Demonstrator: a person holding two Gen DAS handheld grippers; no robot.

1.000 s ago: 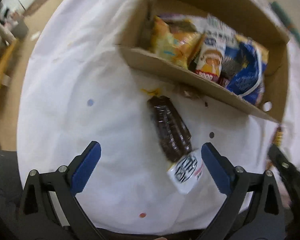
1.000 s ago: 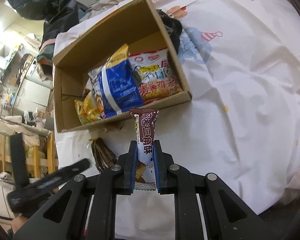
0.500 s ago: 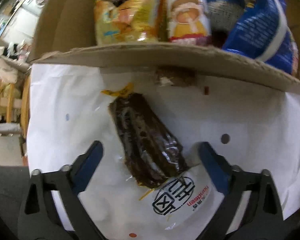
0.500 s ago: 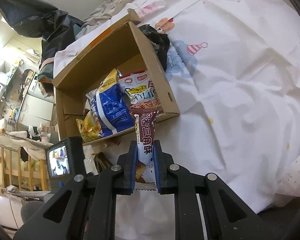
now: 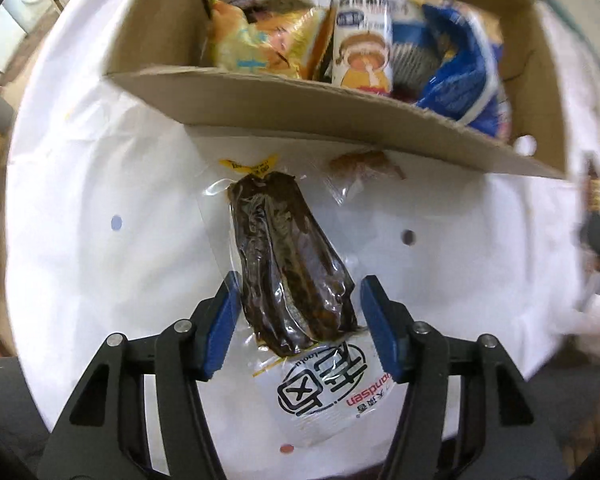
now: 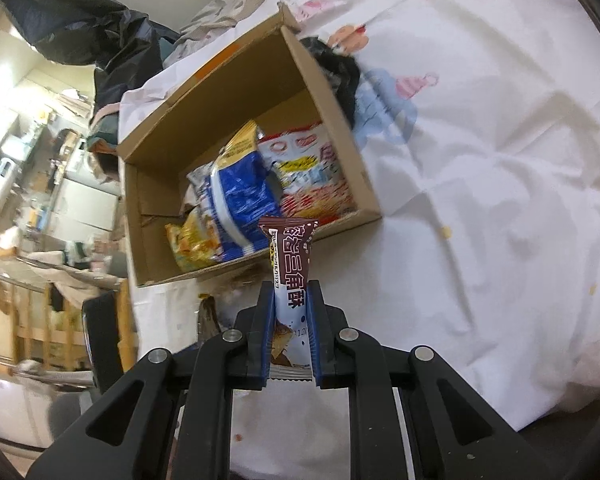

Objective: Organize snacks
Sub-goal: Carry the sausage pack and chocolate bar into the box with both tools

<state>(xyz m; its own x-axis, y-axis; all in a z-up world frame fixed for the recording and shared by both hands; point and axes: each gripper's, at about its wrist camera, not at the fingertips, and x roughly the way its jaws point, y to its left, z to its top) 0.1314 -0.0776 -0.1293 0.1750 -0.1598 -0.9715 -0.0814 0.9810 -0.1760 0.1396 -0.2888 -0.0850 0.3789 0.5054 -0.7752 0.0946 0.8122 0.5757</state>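
A dark brown snack in a clear wrapper lies on the white cloth in front of a cardboard box. My left gripper has its blue pads on either side of the wrapper's near end, narrowed around it. Whether they press it I cannot tell. My right gripper is shut on a brown and white snack packet and holds it upright above the cloth, near the box's front wall. The box holds several snack bags.
A small clear wrapper with a brown snack lies against the box's front wall. A dark cloth lies beside the box's far side. Wooden rails and furniture stand past the cloth's left edge. The left gripper's body shows there too.
My left gripper has closed in around the dark snack's near end, jaws much narrower than before. My right gripper has held the packet steady, drifting slightly relative to the box.
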